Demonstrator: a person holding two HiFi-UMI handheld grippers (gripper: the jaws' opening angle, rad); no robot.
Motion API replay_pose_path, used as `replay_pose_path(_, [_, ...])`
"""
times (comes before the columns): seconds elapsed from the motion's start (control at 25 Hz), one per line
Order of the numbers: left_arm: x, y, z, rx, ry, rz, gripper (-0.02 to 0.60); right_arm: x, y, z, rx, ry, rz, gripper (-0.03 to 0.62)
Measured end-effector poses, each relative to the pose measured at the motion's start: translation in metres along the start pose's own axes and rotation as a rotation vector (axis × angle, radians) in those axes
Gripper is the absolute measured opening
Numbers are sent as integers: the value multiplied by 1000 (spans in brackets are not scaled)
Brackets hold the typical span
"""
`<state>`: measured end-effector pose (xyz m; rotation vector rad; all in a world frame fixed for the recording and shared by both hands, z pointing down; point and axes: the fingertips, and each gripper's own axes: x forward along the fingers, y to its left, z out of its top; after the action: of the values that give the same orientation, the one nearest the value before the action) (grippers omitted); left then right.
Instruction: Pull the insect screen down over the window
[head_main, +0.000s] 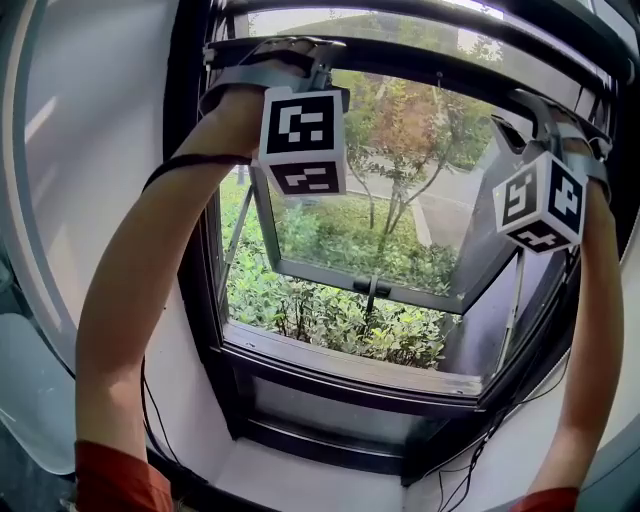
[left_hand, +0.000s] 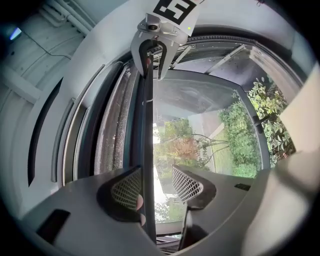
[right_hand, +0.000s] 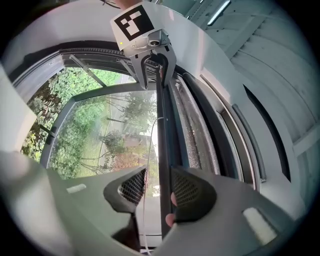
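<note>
Head view: the left gripper (head_main: 285, 55) and right gripper (head_main: 545, 112) are raised to the screen bar (head_main: 420, 65) at the top of the window (head_main: 350, 365).

Left gripper view: the jaws are partly open, with the bar (left_hand: 146, 125) between them against one pad.

Right gripper view: the same, with the bar (right_hand: 162, 130) against one pad and a gap beside it.

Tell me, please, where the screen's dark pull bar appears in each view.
Head view: the pull bar runs across the top of the window.
Left gripper view: the bar stands upright, just left of centre.
Right gripper view: the bar stands upright at centre.
Shared landmark: the red-leaved tree outside.
</note>
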<state>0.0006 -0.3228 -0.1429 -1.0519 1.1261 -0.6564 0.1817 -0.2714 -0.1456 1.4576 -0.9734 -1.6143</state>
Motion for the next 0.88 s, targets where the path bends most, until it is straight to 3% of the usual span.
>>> replay_pose_path(0.88, [-34,-66,7,-13,-35,-67,193,-38,64,7,50,-51,63,146])
